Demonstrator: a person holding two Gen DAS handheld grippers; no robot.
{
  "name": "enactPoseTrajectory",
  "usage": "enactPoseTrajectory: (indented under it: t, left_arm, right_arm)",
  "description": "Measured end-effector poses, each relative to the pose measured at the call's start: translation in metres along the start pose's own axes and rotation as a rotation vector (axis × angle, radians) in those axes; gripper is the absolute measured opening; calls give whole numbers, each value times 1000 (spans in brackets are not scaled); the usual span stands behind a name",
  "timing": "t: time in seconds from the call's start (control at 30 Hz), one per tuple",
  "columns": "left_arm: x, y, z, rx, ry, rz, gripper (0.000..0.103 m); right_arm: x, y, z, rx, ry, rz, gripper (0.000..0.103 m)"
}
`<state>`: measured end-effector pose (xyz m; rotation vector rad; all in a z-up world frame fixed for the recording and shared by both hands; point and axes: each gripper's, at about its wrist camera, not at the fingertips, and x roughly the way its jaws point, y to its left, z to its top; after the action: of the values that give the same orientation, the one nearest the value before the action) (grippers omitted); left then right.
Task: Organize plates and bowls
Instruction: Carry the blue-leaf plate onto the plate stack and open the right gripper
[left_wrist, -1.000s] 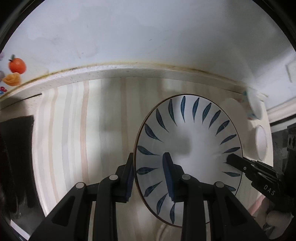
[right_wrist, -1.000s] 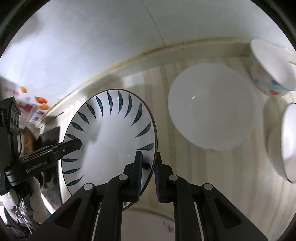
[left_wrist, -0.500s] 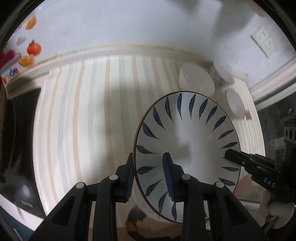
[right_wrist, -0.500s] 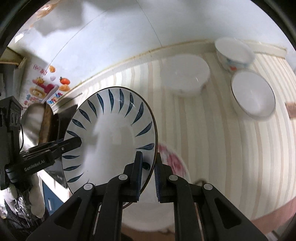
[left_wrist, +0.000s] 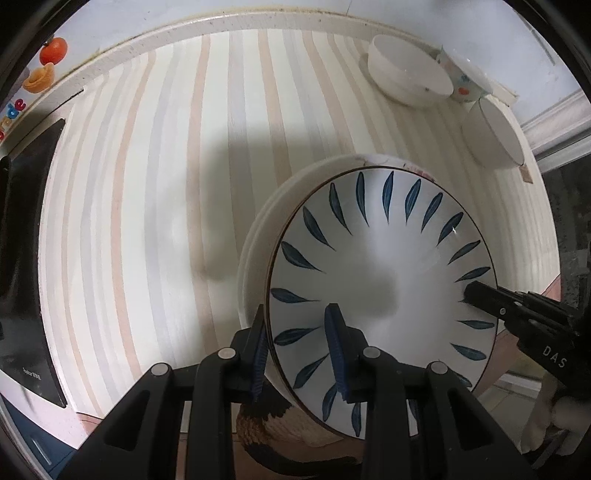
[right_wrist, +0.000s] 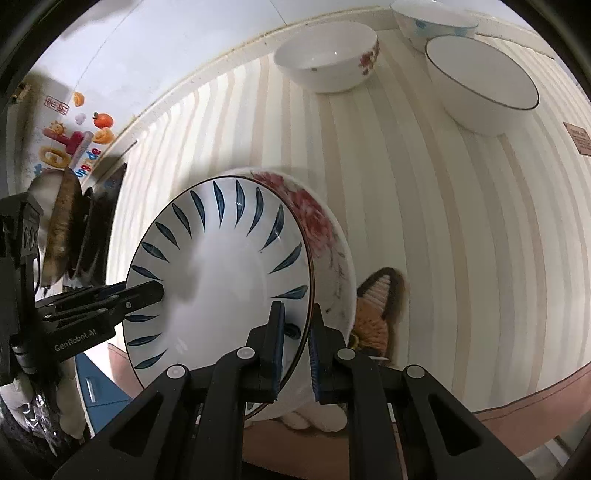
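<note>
Left gripper (left_wrist: 299, 350) clamped narrow on the near-left rim of the blue-leaf plate (left_wrist: 384, 280) — right gripper (right_wrist: 297, 339) pinched almost shut on its opposite rim. Plate held just above the flowered plate (right_wrist: 325, 236) on the striped table (right_wrist: 443, 240).

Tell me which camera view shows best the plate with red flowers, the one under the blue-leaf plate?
The right wrist view: there the plate with red flowers shows its painted rim beside the blue-leaf plate. In the left wrist view the same lower plate shows only a plain white edge and a trace of red at the top; the rest is covered.
</note>
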<state>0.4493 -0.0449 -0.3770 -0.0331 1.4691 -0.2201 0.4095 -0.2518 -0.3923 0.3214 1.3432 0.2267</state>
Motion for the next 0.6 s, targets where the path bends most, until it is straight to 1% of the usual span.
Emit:
enactPoseTrajectory:
  t: [0.23,0.47,0.6]
  left_arm:
    - [10,-4,1,-21,6,17,27]
    - [8,-1,-4,-23,3,28,27]
    - [8,-1,-8,-35,1,32,27]
  right_arm:
    - [14,-6,0,1,15,-10,14]
    - [13,-2,9,-15,6,-31,14]
    - [13,0,11,-8,14,-32,16]
